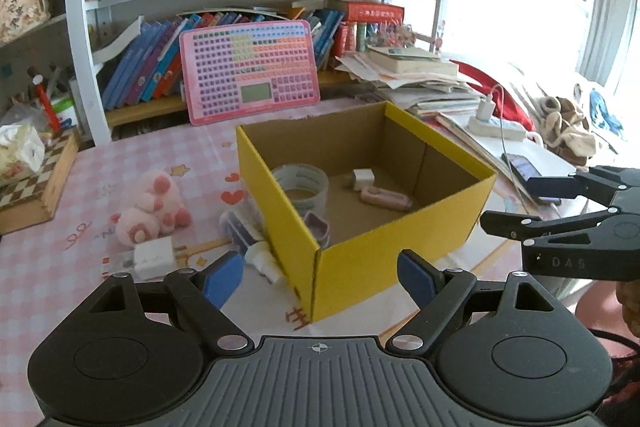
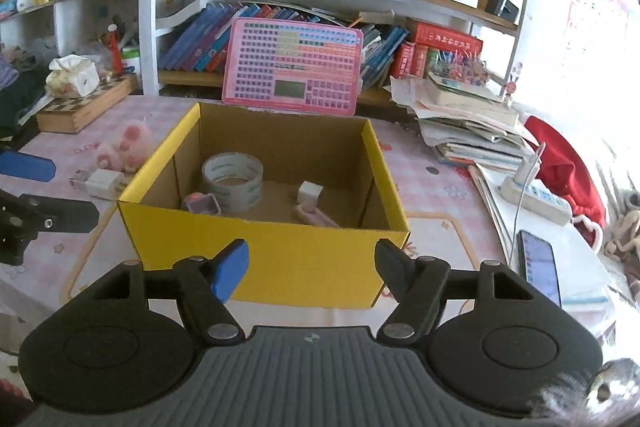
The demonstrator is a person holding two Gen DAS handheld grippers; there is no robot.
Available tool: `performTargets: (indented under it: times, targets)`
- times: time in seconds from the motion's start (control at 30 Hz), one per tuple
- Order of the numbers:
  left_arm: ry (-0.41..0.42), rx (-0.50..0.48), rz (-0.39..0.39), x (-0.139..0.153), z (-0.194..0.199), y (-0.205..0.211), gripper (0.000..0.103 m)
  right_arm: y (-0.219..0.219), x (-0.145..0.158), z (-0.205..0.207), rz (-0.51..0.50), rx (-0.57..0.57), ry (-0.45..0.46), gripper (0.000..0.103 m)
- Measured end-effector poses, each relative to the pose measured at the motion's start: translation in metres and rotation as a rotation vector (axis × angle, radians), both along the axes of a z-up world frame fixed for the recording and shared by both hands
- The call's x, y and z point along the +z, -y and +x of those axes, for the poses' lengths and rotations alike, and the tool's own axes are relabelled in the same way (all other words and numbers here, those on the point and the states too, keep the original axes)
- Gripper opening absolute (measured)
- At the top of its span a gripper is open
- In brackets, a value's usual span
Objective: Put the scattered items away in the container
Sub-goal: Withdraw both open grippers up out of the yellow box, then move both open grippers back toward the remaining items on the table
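Yellow cardboard on the outside and plain brown within, the open box (image 2: 280,259) sits on the pink checked tablecloth (image 1: 100,179). On the box floor lie a roll of clear tape (image 2: 233,181), a small white cube plug (image 2: 310,191), a pink clip-like piece (image 2: 316,217) and a small purple item (image 2: 201,205) tucked against the near wall. Outside the box, on its left, a pink plush toy (image 1: 154,209) and a white charger (image 1: 152,255) rest on the cloth, with a few small things crowded against the box's left wall. Both tools hover just in front of the box: the left gripper (image 1: 320,277) spread wide and empty at its near corner, the right gripper (image 2: 312,269) also parted and empty before the front wall.
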State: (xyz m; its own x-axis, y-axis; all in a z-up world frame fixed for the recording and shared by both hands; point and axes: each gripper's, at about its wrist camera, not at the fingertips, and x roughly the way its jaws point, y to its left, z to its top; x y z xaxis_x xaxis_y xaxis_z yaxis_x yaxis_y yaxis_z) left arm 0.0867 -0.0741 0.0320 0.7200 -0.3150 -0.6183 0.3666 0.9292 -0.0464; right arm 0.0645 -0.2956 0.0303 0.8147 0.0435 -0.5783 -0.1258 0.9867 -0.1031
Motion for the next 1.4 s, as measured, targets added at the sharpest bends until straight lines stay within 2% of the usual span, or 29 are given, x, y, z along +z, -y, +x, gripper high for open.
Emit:
performTargets:
  times: [0.33,0.77,0.93,1.03,1.4]
  targets:
    - [-0.044,-0.019,-0.025,-0.007,0.0,-0.037,0.087,-0.039,-0.001,-0.014,-0.014,-0.044,-0.023,0.074]
    - [-0.009,-0.01,-0.014,-0.004,0.0,-0.085,0.087,-0.089,-0.005,-0.019,-0.016,-0.041,-0.056,0.078]
    - [-0.025,-0.031,0.003,-0.007,0.0,-0.099,0.088,-0.108,-0.009,-0.018,-0.007,-0.04,-0.076,0.079]
    - [-0.044,-0.041,0.017,-0.011,0.0,-0.106,0.093,-0.121,-0.012,-0.018,-0.007,-0.035,-0.091,0.079]
    - [-0.07,-0.078,0.07,-0.02,-0.001,-0.133,0.098,-0.165,-0.024,-0.016,-0.008,0.012,-0.132,0.081]
